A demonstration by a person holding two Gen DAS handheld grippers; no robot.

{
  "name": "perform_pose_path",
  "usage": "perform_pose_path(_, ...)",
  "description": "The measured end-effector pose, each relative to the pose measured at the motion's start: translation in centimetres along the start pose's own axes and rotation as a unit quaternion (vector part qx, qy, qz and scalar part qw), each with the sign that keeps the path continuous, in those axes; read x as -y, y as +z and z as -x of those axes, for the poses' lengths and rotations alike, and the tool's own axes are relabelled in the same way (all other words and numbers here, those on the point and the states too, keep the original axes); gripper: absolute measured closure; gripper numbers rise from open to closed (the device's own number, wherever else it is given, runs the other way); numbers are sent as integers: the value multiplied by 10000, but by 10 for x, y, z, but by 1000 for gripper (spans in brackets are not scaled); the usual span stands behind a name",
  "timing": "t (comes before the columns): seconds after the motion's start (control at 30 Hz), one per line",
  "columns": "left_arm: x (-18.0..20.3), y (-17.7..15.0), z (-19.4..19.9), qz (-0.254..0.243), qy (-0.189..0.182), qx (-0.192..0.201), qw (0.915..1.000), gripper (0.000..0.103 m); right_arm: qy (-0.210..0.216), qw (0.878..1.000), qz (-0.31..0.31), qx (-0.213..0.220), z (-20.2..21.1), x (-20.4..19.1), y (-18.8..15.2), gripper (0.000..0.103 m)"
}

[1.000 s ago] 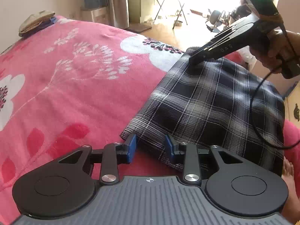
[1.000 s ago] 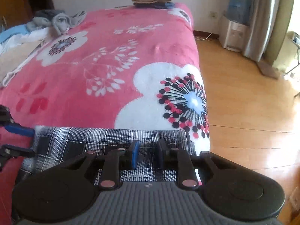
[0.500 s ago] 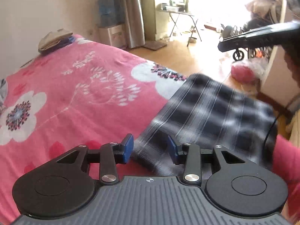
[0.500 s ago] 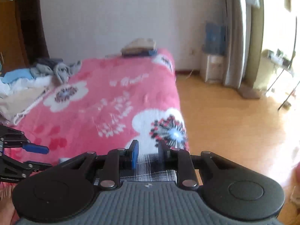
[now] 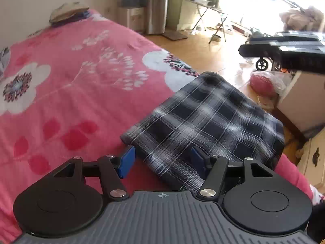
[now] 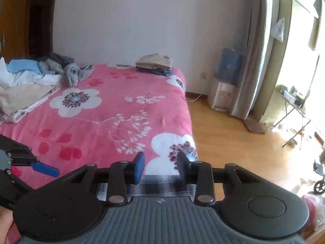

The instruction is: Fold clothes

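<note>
The folded plaid garment (image 5: 207, 122) lies flat on the pink floral bedspread (image 5: 71, 93), at the bed's near corner beside the wooden floor (image 6: 233, 142). In the left wrist view it sits at about one o'clock from the left gripper (image 5: 161, 159), its near edge running under the gripper's right finger and its long axis slanting away toward two o'clock. The left gripper's jaws are opening, already fairly wide; the blue pads (image 5: 127, 161) stand clear above the cloth and nothing is pinched between them.

The right gripper (image 6: 160, 167) points across the bed, and only a strip of the plaid shows below and behind its fingertips, at six o'clock in its own view. Its jaws are opening too, at a middling gap, with nothing between them. In the left wrist view it hangs in the air at two o'clock, well apart from the garment and over the floor side.

The plaid piece looks finished and let go. A pile of unfolded clothes (image 6: 40, 75) lies at the far left of the bed, at ten o'clock in the right wrist view, and a stack of folded clothes (image 6: 154, 65) rests at twelve o'clock near the wall. If the next move is to fetch another piece, the left gripper is on the nearer side to that pile; if it is to carry the plaid to the stack, the left gripper is the one right over it.
</note>
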State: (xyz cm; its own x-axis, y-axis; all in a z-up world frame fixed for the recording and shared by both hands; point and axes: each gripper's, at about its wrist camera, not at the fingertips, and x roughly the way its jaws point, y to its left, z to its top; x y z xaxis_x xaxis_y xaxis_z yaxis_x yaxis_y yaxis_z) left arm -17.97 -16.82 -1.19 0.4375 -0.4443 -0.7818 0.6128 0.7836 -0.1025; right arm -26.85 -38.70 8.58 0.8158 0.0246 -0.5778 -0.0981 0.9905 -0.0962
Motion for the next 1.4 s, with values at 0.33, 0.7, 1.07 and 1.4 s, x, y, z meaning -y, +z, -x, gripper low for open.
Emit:
perform_pose_path(0.33, 2, -3, 4, -22, 22, -12, 10000, 40, 132, 9973, -665, -277, -2, -1, 1, 37)
perform_pose_path(0.7, 2, -4, 7, 14, 16, -30, 10000, 39, 130, 9959, -832, -323, 1, -1, 3, 28)
perform_pose_path(1.07, 0, -4, 6, 39, 28, -84, 10000, 39, 160, 9955, -862, -362, 1, -2, 3, 26)
perform_pose_path(1.4, 1, -5, 6, 45, 32, -104, 9999, 39, 180, 9947, -932, -393, -1, -1, 1, 26)
